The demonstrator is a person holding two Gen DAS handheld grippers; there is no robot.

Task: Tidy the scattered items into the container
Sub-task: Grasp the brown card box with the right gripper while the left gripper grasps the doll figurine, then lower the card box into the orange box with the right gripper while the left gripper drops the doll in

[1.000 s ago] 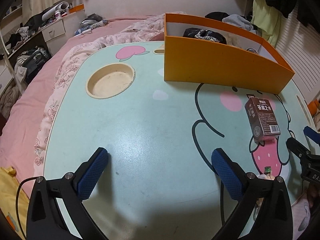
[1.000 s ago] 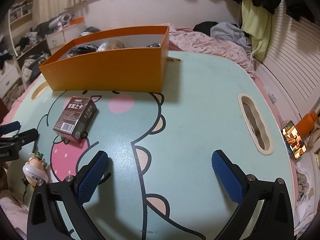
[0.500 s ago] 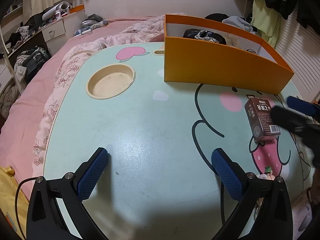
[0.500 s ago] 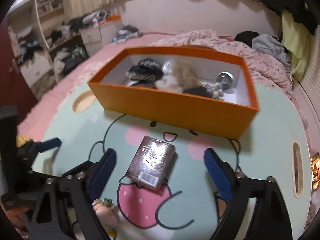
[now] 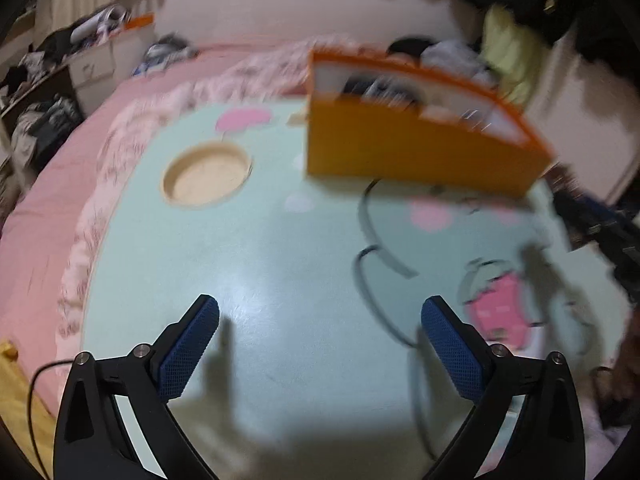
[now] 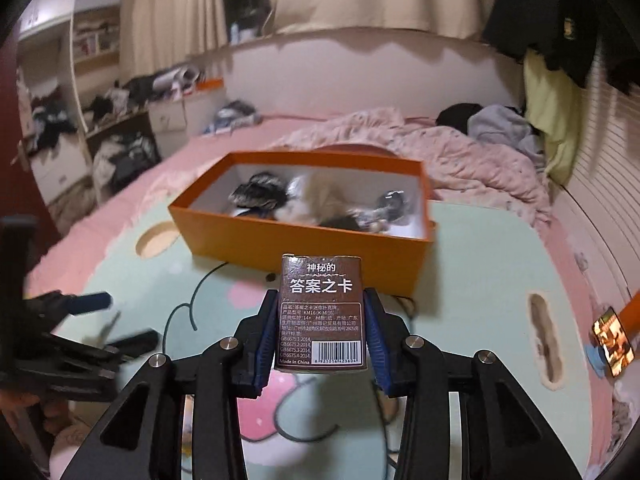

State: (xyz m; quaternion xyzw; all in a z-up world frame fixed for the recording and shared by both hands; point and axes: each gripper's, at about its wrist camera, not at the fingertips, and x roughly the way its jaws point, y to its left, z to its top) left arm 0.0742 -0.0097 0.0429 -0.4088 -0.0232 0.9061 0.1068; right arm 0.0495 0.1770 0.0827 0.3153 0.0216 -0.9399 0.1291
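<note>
The brown card box is clamped upright between the right gripper pads, raised just before the orange container for dropping in. The left gripper, blurred, apparently is held spread and empty.

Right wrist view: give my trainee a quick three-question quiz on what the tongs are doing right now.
1. True or false: the right tongs are shut on the brown card box.
2. Multiple choice: the orange container is A) empty, B) already holding several items, C) covered by a lid.
3. Fill in: the left tongs are ____ and hold nothing over the table.

Key: 1 true; 2 B; 3 open.
</note>
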